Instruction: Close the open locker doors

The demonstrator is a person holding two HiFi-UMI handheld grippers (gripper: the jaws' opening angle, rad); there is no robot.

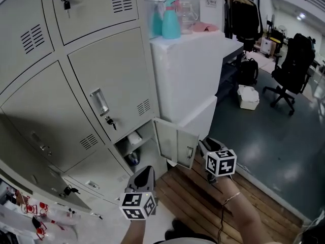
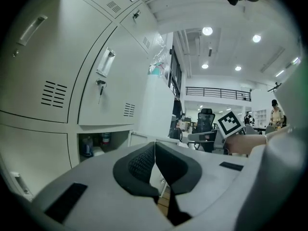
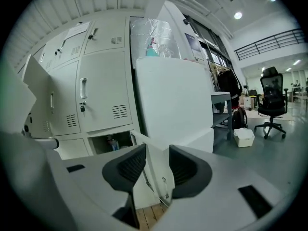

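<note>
Left tool (image 1: 144, 173), jaws pressed together on nothing; right tool (image 1: 205, 147), jaws spread and empty, just beside the open locker door (image 1: 175, 144). Behind it, the door's bottom compartment (image 1: 133, 147) adjoins a white cabinet (image 1: 188, 75).

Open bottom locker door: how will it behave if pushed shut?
The door looks like thin sheet metal hinged at one side, so it should probably swing easily, light but stiff. Its painted face looks smooth, so a pushing contact may slide across it.
</note>
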